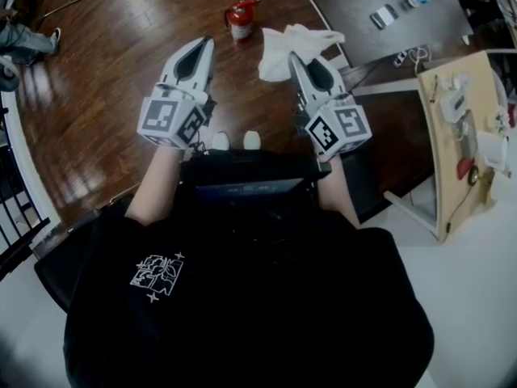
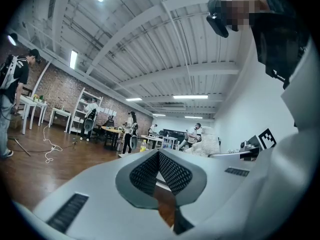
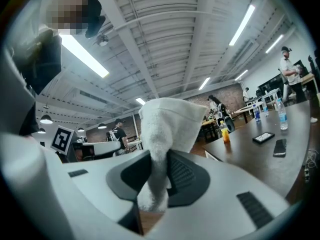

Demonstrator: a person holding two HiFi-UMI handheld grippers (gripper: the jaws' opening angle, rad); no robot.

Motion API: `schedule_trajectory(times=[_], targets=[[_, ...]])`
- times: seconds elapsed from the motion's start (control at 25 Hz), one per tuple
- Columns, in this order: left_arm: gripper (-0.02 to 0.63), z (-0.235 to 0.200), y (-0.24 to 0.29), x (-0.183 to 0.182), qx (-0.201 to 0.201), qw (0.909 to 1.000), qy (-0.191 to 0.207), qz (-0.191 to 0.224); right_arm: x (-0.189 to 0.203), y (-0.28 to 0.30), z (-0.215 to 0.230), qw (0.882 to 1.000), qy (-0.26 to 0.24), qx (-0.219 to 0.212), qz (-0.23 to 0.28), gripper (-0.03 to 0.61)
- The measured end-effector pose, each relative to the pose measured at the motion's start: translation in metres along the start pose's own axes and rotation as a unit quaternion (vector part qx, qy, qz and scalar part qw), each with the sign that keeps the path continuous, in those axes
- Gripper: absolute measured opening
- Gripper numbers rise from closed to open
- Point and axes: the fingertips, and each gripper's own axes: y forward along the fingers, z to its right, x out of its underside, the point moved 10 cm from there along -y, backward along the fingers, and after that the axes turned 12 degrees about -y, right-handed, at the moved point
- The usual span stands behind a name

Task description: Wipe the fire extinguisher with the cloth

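Over wood floor [image 1: 121, 63] — right tool [image 1: 293, 56] tight on white cloth [image 1: 279, 51], left tool [image 1: 208, 44] closed, empty — fire extinguisher [image 1: 240, 19] beyond

- A big open workshop-lab: ribbed ceiling [image 2: 165, 49] with strip lights [image 3: 82, 54], and a brick wall [image 2: 55, 84].
- Wooden floor [image 1: 105, 71], white shelving [image 2: 80, 109], worktables [image 2: 114, 130] with people [image 2: 131, 130] standing around them.

Top centre of my head view, the fire extinguisher [image 1: 240, 18] is red with a pale band around its body. The cloth [image 1: 300, 43] to its right is plain white. My left gripper [image 1: 207, 45] and right gripper [image 1: 294, 57] have white shells, black cross-hatched pads [image 2: 170, 171] and cubes with black-and-white square markers. The floor [image 1: 105, 95] is dark reddish-brown wood. At upper right the tabletop [image 1: 355, 6] is dark brown. My shirt [image 1: 242, 297] is black with a small white print.
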Motion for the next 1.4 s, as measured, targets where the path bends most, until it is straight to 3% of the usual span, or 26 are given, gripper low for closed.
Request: schedule_trajectory(times=[0.44, 0.84, 1.12, 1.4], targets=[[-0.002, 0.020, 0.023, 0.026, -0.018, 0.9997, -0.012, -0.011, 0.017, -0.008, 0.038, 1.000, 0.016, -0.014, -0.013, 0.100], [-0.002, 0.013, 0.045, 0.019, -0.016, 0.9998, -0.010, -0.006, 0.012, 0.005, 0.059, 1.000, 0.011, -0.012, -0.011, 0.100], [-0.002, -0.010, 0.064, 0.019, -0.006, 0.9998, -0.015, -0.008, 0.020, 0.023, 0.067, 1.000, 0.013, 0.002, -0.020, 0.100], [-0.002, -0.061, 0.102, 0.007, 0.000, 0.9995, -0.018, -0.025, 0.028, 0.080, 0.078, 0.999, 0.017, 0.012, -0.035, 0.100]])
